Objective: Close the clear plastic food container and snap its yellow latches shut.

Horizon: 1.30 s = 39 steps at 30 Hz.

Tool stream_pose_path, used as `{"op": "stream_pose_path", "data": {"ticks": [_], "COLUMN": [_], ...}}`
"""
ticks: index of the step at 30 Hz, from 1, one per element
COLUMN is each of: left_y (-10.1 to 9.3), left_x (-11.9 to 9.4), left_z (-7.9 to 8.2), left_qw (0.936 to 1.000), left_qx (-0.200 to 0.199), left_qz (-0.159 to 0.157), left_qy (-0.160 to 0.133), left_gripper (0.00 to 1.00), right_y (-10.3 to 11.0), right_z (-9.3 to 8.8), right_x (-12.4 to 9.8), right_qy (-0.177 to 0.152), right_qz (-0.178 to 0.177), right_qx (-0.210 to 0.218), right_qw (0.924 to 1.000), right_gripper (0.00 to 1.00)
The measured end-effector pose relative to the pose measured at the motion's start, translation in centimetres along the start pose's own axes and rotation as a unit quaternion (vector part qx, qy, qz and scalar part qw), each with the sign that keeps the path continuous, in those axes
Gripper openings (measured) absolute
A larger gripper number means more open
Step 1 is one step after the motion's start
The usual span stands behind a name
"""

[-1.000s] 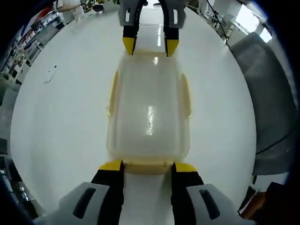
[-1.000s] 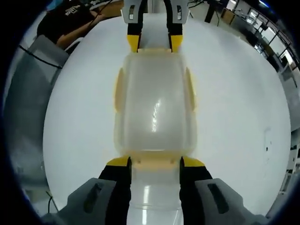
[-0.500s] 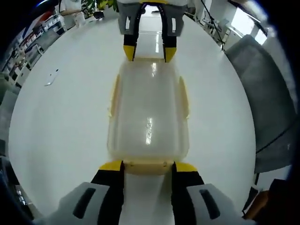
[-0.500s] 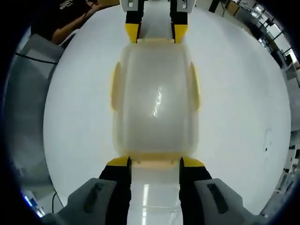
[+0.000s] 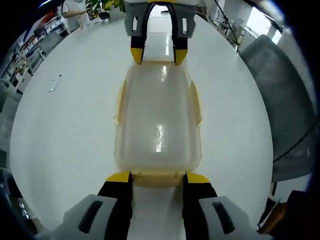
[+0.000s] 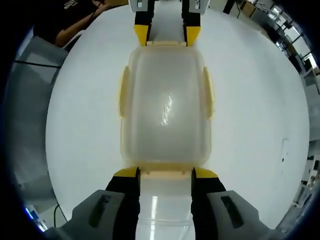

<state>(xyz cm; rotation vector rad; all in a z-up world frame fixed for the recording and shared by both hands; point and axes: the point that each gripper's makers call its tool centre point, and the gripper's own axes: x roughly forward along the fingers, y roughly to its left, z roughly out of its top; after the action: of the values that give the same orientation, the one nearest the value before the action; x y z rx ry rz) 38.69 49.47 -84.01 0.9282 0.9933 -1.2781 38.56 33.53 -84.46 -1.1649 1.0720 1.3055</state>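
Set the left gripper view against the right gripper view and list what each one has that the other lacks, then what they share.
Left gripper view: a small pale object lies on the white table, off to the picture's left.

Right gripper view: a person's arm in a dark sleeve reaches in at the upper left, and there is a small dark mark on the table at the right.

Shared: the table, a grey chair beside it, the clear container with yellow latches, and the left gripper and right gripper at its opposite short ends, jaws spread.
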Motion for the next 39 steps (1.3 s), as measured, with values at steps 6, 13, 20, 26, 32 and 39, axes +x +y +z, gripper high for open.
{"op": "stream_pose_path", "data": {"ticks": [6,13,20,26,32,39], "left_y": [-1.3,-1.8,-2.6,-2.7,-2.6,-2.2], "left_x": [-1.3,-4.6,-6.5,-8.2,-8.2,-6.6], "left_z": [-0.9,-0.6,0.5,2.0,5.0,9.8], "left_qw": [0.9996,0.9997,0.9994,0.9989,0.9988,0.9988], "left_qx": [-0.003,-0.013,-0.019,-0.015,0.002,0.022], "left_qz": [-0.008,0.012,0.025,0.04,0.045,0.041], "left_qy": [0.027,0.02,0.017,0.02,0.019,0.013], "left_gripper": [0.33,0.33,0.33,0.33,0.33,0.33], "right_y": [0.5,0.8,1.2,1.1,1.5,1.7], "right_z": [1.2,2.2,2.0,1.8,-0.9,-6.0], "right_x": [-0.9,-2.9,-4.9,-7.6,-8.9,-9.8], "right_qy": [-0.027,-0.055,-0.064,-0.076,-0.072,-0.058], "right_qz": [0.003,-0.007,-0.021,-0.048,-0.057,-0.066], "right_qx": [-0.004,-0.011,-0.024,-0.035,-0.025,-0.003], "right_qw": [0.9996,0.9984,0.9975,0.9954,0.9955,0.9962], "right_gripper": [0.35,0.36,0.36,0.36,0.36,0.36]}}
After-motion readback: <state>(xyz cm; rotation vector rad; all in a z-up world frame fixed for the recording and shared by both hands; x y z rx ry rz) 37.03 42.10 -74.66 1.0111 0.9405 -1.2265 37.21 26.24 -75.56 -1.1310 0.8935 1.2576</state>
